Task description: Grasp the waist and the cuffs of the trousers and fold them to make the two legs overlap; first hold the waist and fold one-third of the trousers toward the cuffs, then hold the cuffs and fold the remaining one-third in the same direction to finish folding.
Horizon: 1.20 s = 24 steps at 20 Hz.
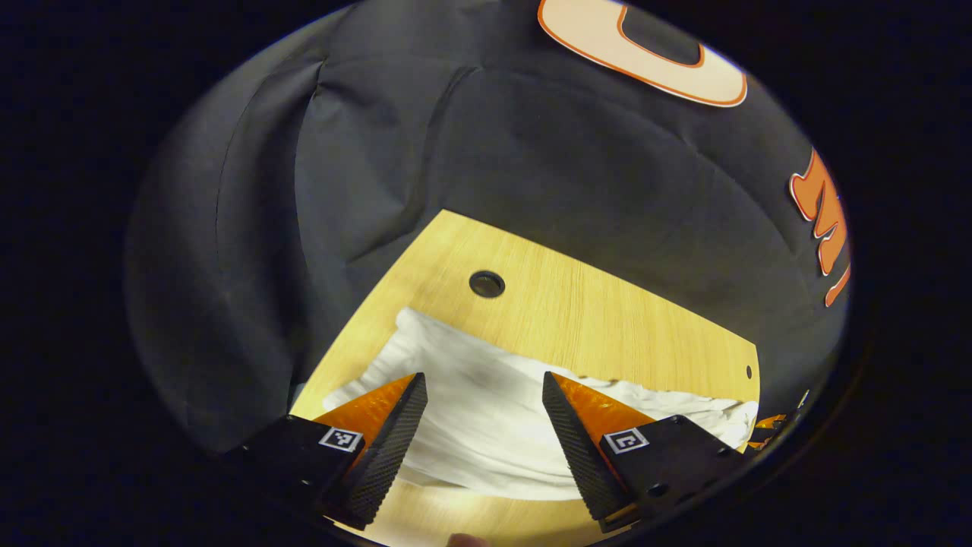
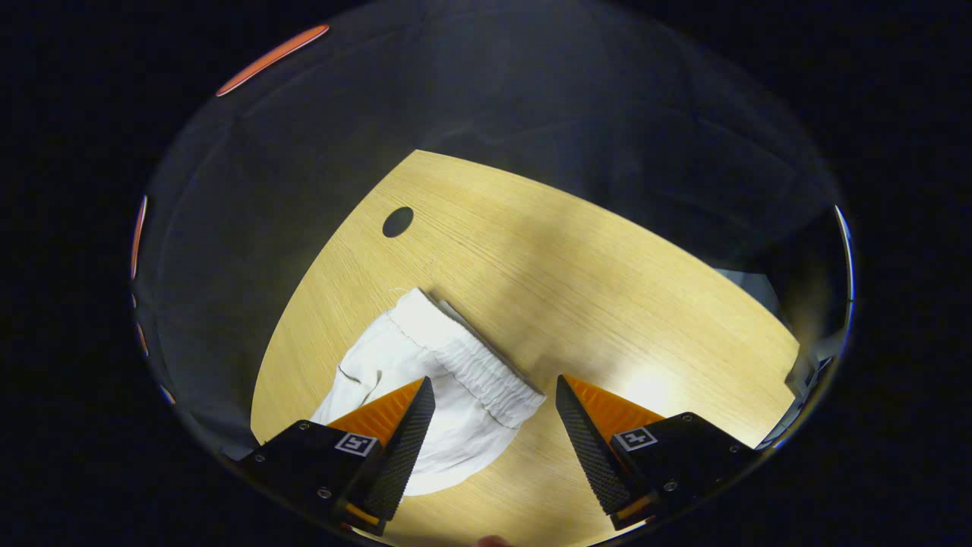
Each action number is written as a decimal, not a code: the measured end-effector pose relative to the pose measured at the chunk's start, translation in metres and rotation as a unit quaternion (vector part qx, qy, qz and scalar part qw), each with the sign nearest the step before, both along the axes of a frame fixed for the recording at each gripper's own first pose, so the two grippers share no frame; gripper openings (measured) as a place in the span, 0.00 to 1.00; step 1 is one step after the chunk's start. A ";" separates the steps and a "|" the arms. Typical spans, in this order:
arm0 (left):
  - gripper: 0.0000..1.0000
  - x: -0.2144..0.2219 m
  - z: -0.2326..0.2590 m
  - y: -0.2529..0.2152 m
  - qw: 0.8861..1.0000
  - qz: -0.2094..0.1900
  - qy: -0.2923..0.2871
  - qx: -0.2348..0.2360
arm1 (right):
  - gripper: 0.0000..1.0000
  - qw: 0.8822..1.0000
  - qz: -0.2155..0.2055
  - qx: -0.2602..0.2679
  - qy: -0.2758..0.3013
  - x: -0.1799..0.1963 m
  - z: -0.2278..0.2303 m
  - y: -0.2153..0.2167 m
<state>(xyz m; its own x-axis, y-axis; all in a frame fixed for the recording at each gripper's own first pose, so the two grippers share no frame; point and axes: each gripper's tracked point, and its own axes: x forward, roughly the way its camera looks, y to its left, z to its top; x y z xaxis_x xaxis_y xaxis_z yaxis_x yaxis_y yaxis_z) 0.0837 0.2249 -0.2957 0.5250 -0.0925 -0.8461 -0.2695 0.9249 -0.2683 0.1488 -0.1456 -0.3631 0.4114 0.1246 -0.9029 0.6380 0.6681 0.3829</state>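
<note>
White trousers (image 1: 486, 425) are lying flat on the wooden desk (image 1: 592, 311). The left tongs (image 1: 484, 391) are hanging spread wide above the cloth, pinching nothing. The right tongs (image 2: 493, 395) are likewise standing spread over the gathered waistband (image 2: 478, 365), gripping nothing. A round hole (image 2: 397, 221) is showing in the desk beyond the trousers.

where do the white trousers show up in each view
Left gripper view: the trousers lie across the lower middle, behind the open fingers.
Right gripper view: the trousers sit lower left of centre, elastic waistband toward the right.
Shared landmark: the round hole in the wooden table.
</note>
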 end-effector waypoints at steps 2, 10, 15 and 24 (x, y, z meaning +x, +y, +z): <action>1.00 -0.010 0.003 -0.005 1.000 -0.002 -0.001 0.002 | 0.97 1.000 -0.003 0.007 0.012 -0.007 -0.013 0.007; 0.99 -0.036 0.036 -0.028 1.000 -0.003 -0.015 -0.017 | 0.96 0.997 -0.052 0.043 0.020 0.003 -0.034 0.019; 0.99 -0.050 0.041 -0.047 1.000 -0.015 -0.012 -0.019 | 0.84 0.996 -0.072 0.023 0.046 0.001 -0.043 0.015; 0.99 -0.103 0.018 -0.076 0.998 -0.027 0.026 -0.042 | 0.11 0.994 -0.105 0.039 0.010 0.016 -0.036 0.021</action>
